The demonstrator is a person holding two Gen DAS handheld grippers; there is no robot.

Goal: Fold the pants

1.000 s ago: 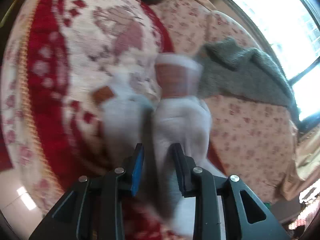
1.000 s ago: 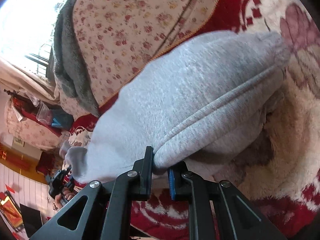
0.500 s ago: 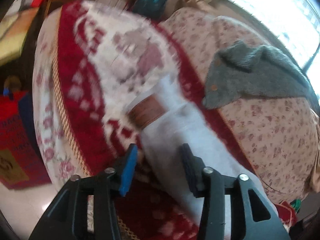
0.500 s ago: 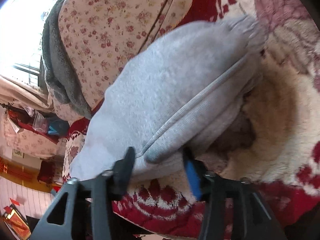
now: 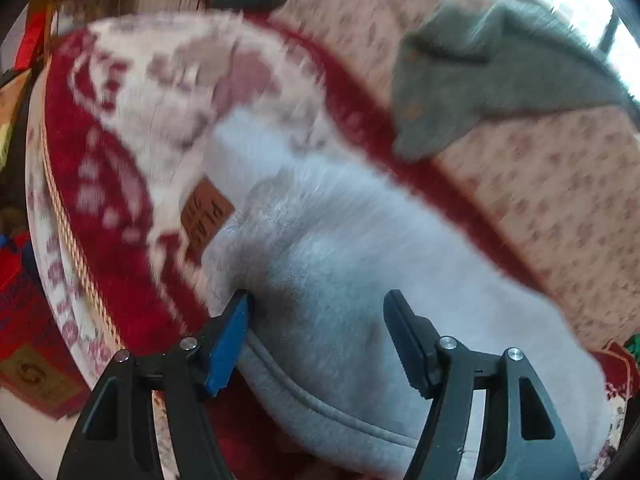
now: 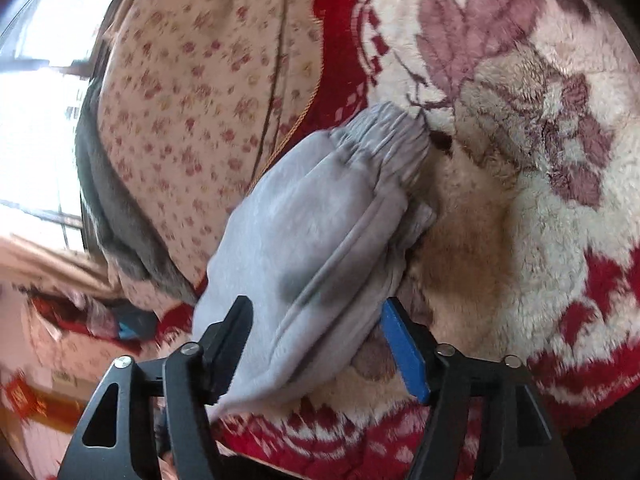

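Note:
Light grey pants [image 5: 360, 272] lie folded on a red and cream floral blanket [image 5: 132, 92]. A brown leather label [image 5: 206, 212] shows at one end. My left gripper [image 5: 316, 312] hovers over the pants with its jaws opening; cloth lies between the fingers but the pads stand off it. In the right wrist view the pants [image 6: 312, 232] end in a gathered elastic cuff [image 6: 384, 128]. My right gripper [image 6: 316, 320] is opening too, with the folded edge lying loose between its fingers.
A dark grey garment [image 5: 492, 68] lies on the beige flowered cushion [image 5: 560, 200] behind the pants, near a bright window [image 6: 36, 92]. The blanket [image 6: 520, 160] spreads wide to the right. Red bags and clutter [image 5: 20, 280] sit on the floor past the blanket's edge.
Both grippers were shut on the pants a second ago and have since let go, their jaws widening. The pants dropped onto the blanket and both hands swung sideways.

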